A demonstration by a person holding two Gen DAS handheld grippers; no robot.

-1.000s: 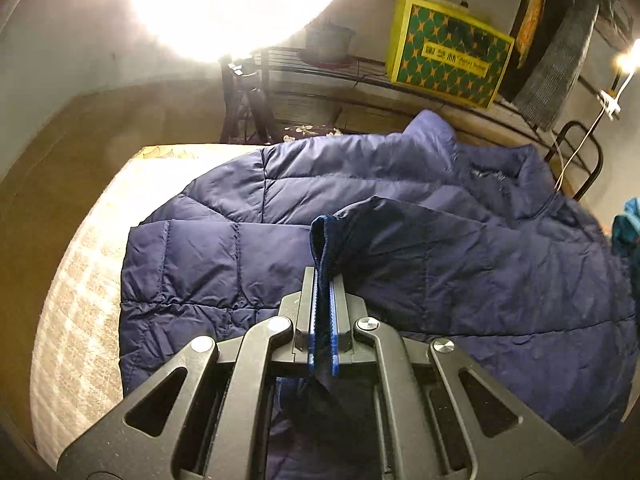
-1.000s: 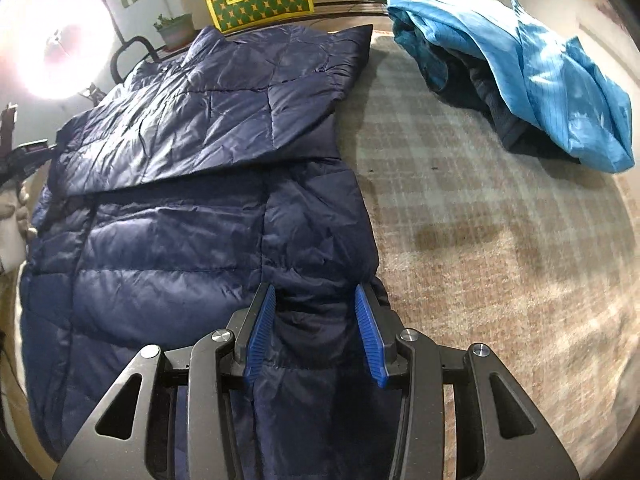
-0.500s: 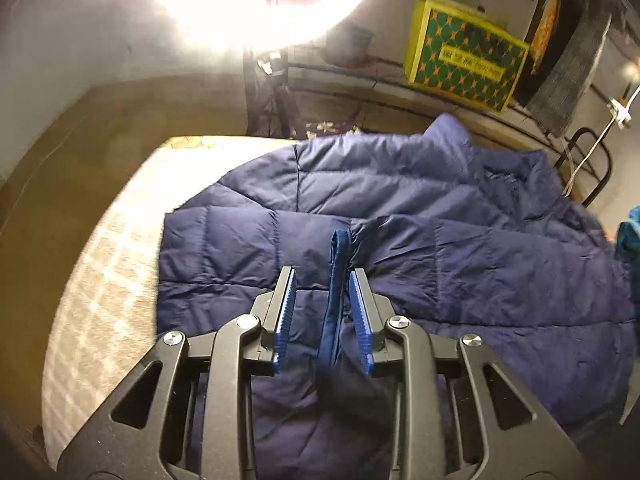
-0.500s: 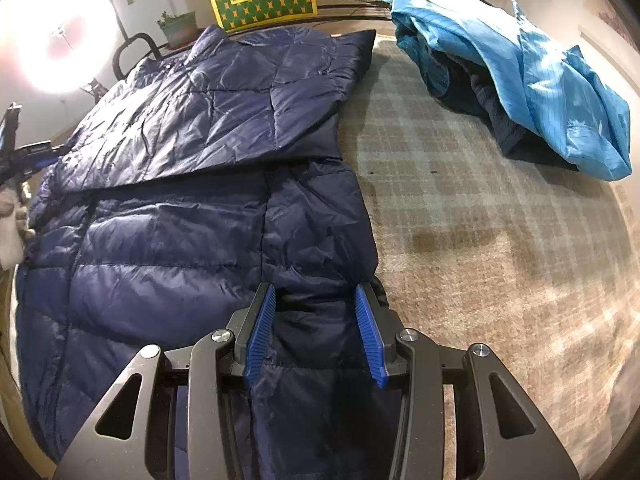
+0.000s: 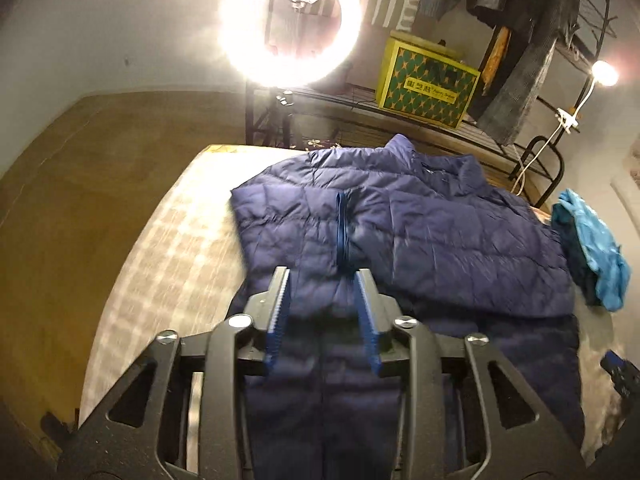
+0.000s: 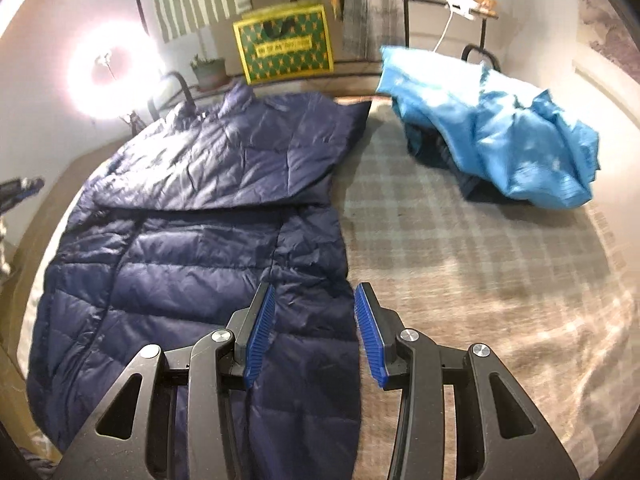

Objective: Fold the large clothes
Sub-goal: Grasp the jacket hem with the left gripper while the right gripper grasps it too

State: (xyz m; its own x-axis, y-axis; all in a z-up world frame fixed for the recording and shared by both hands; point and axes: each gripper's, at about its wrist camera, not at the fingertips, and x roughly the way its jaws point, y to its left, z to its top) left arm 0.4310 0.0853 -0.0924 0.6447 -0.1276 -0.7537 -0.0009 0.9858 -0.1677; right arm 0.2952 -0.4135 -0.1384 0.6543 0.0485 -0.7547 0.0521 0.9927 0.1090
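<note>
I am holding my left tool (image 5: 323, 312) wide, with nothing between its pads, just above the jacket (image 5: 420, 240). My right tool (image 6: 314, 330) is also gaping wide and gripping nothing, poised over the jacket's right edge where it meets the bed (image 6: 460, 248). The jacket is lying flat on the bed, collar at the far end, with both sleeves looking folded in across the body.

I am judging the next step to be a lengthwise fold, hem up toward the collar. To do it well, I am thinking each tool should bite the near hem at a corner, taking all the layers so the tucked sleeves do not slip out. Then both should lift evenly and lay the hem down square on the shoulders. The padded cloth looks slippery, so a deep bite seems wise.

The left view is showing the left sleeve's cuff (image 5: 342, 216) lying on the chest, which the right view is not showing clearly. The right view is showing the blue garment (image 6: 500, 140) heaped at the bed's far right, well apart from the jacket. Beyond the bed, both views are showing the ring light (image 5: 290, 20) and the box (image 5: 430, 84).
</note>
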